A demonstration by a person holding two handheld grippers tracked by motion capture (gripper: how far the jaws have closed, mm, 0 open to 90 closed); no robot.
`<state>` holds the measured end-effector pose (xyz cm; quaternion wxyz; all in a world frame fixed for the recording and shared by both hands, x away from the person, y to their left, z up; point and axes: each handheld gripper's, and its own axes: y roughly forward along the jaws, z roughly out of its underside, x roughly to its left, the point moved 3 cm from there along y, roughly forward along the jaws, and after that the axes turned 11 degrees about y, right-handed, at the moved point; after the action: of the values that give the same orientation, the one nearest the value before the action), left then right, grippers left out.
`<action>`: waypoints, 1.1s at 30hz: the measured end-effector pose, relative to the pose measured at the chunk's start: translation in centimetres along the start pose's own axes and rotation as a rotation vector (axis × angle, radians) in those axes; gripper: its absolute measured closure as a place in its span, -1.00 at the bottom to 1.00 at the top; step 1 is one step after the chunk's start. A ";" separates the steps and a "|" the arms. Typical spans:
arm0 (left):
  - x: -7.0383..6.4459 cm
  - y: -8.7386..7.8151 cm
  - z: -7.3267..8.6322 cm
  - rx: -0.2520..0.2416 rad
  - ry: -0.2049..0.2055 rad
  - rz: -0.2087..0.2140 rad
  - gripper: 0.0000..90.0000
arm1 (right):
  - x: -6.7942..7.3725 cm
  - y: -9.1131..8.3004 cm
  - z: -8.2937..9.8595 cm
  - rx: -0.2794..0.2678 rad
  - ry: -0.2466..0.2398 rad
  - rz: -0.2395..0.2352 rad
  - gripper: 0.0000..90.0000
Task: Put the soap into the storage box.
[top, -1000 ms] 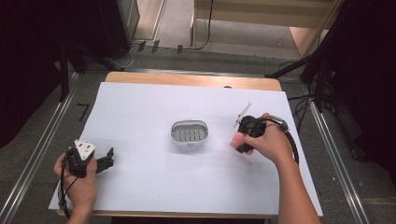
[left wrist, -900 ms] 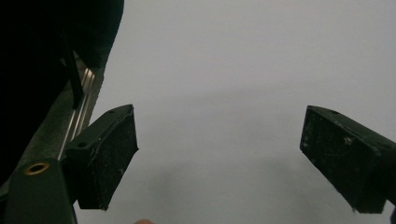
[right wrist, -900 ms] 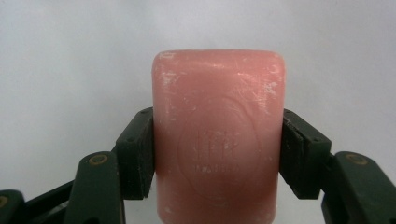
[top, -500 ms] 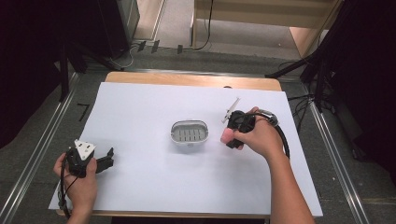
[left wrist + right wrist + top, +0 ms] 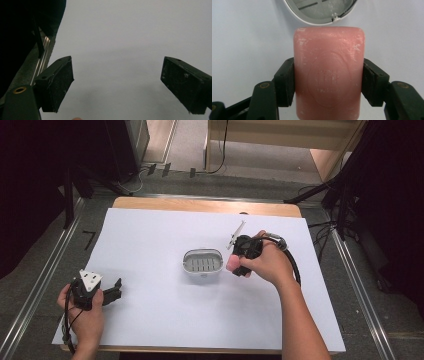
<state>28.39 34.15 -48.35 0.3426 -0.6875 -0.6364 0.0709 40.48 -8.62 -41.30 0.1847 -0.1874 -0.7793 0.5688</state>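
Note:
A pink bar of soap (image 5: pixel 329 72) is clamped between the black jaws of my right gripper (image 5: pixel 328 81), which is shut on its two long sides. In the high view the soap (image 5: pixel 232 265) pokes out just right of a grey oval soap dish (image 5: pixel 202 261) at the table's middle. The dish's slotted rim (image 5: pixel 322 15) lies directly beyond the soap. My left gripper (image 5: pixel 116 291) rests at the front left of the white sheet, jaws wide open with nothing between them (image 5: pixel 117 85).
A white paper sheet (image 5: pixel 165 320) covers the wooden table. Metal floor rails (image 5: pixel 35 290) run along both sides. Cables (image 5: pixel 295 265) trail from the right gripper, and dark stands and cords lie on the floor beyond the table's far edge.
My right gripper has carried the soap leftward toward the soap dish. The left gripper has stayed where it was.

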 end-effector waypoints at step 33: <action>0.0 0.0 0.0 0.005 -0.007 0.000 -0.74 | 2.1 0.3 -5.2 -0.014 -0.110 -0.017 -0.14</action>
<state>28.41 34.17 -48.34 0.3420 -0.6865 -0.6373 0.0747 41.31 -3.24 -39.95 0.1453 -0.1504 -0.7937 0.5713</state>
